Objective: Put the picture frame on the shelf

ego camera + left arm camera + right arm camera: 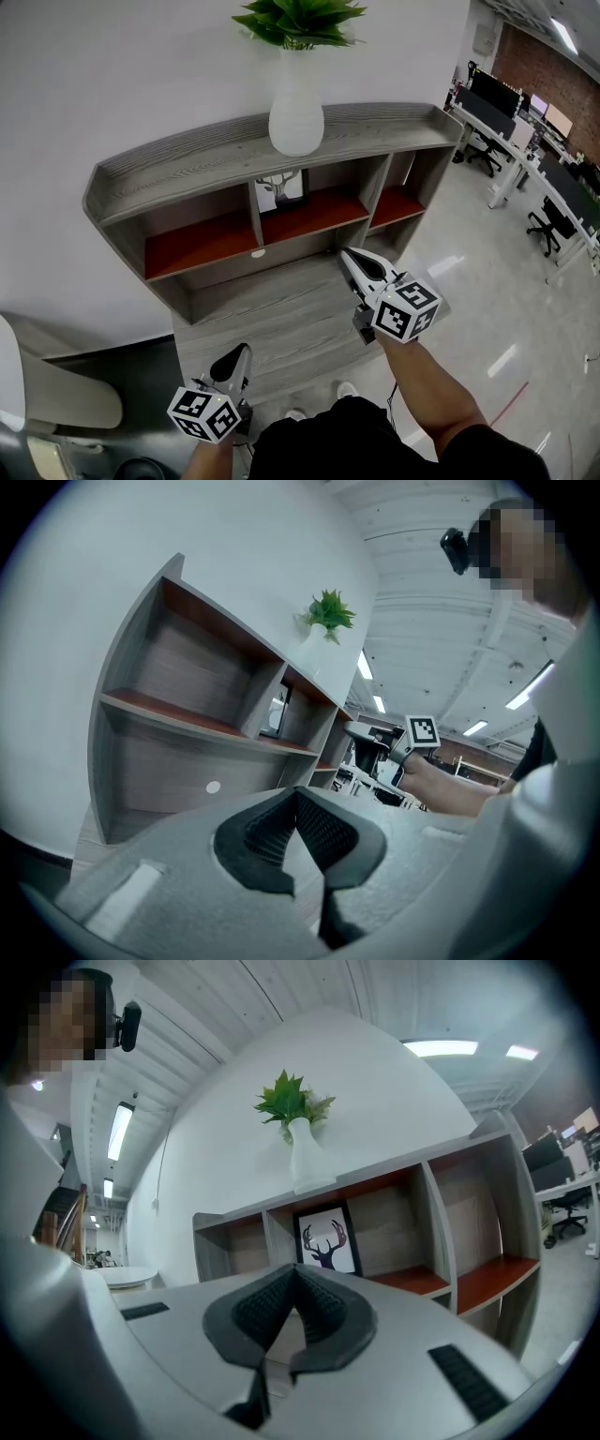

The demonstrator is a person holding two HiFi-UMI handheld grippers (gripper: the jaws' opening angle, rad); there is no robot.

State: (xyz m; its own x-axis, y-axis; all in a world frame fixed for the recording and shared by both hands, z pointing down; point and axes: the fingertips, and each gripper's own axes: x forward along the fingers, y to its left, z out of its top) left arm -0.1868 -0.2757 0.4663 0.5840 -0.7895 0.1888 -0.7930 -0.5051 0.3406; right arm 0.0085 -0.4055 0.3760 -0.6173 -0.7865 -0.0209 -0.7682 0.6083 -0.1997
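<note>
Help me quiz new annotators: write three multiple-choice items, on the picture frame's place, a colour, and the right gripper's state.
1. In which compartment of the grey wood-grain shelf unit does the black-framed deer picture stand? A left; B middle; C right.
2. What colour are its inner shelf boards? A blue; B red; C yellow.
3. How does the right gripper stand? A wide open; B shut on the picture; C shut, empty.
Key: B, a compartment shows on each side of it; B, the boards look red; C, its jaws meet with nothing between.
</note>
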